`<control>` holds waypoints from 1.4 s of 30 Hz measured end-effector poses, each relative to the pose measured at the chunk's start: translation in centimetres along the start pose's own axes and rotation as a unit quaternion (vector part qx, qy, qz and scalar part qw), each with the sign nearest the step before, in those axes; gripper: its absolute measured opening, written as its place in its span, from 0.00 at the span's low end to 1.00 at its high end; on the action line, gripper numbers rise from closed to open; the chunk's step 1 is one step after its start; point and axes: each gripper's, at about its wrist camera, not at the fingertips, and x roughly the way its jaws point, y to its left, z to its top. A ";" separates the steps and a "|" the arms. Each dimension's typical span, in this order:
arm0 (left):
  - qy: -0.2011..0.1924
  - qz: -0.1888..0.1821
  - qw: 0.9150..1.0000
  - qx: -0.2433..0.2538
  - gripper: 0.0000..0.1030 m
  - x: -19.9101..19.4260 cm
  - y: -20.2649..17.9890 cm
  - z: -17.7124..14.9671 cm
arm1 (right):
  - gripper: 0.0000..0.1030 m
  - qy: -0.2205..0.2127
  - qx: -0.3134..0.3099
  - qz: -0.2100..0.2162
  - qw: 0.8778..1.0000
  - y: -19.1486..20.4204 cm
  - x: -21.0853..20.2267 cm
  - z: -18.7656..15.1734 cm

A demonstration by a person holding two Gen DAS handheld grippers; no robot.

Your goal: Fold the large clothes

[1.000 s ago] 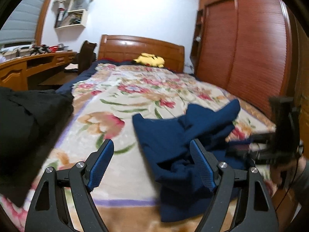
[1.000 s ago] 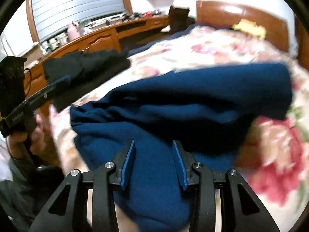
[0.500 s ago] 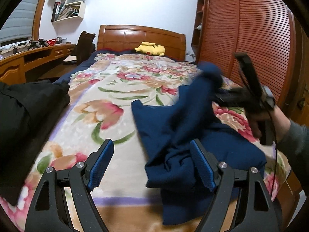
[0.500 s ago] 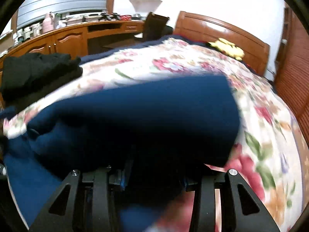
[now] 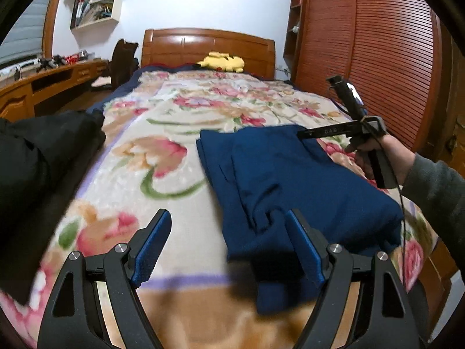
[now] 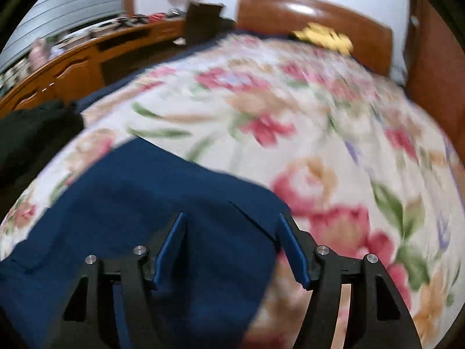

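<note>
Since 0.5 s ago: R gripper (image 6: 231, 245) let go of the blue garment (image 5: 290, 180); flap it had lifted now lies flat over the rest, so I judge one fold done. Garment sits on floral blanket (image 5: 162, 133), near foot of bed. R jaws apart, empty, just over garment's far corner. L gripper (image 5: 229, 247) wide open, near edge under its R finger. Black clothes (image 5: 37, 157) well apart, left.
</note>
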 end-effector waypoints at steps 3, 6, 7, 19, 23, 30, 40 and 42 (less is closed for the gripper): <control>0.011 -0.012 1.000 -0.009 0.79 -0.8 -0.2 -0.9 | 0.72 0.010 0.029 0.010 0.999 -1.5 1.0 0.1; 0.026 -0.012 1.000 -0.005 0.79 -1.1 -0.7 -1.6 | 0.77 0.017 0.047 0.020 0.999 -1.8 1.7 0.6; 0.035 -0.007 0.999 -0.001 0.79 -0.9 -1.0 -1.9 | 0.77 0.016 0.053 0.023 0.998 -1.9 1.8 0.7; 0.074 -0.032 0.997 0.004 0.47 0.3 -2.6 -2.8 | 0.77 0.031 0.110 0.111 0.987 -3.4 3.1 -0.4; 0.075 -0.029 0.997 0.007 0.44 0.1 -2.9 -3.1 | 0.77 0.047 0.111 0.134 0.984 -3.0 3.4 -0.5; 0.077 -0.054 0.996 0.002 0.13 0.1 -3.2 -3.2 | 0.27 0.032 0.066 0.119 0.990 -1.7 2.3 -0.1; -0.038 0.022 0.999 0.032 0.07 -4.7 -1.4 0.2 | 0.14 -0.101 -0.041 0.061 0.992 5.1 -6.8 4.7; -0.052 0.037 0.997 0.038 0.07 -5.7 0.2 1.5 | 0.14 -0.114 -0.057 0.050 0.991 6.9 -7.6 5.8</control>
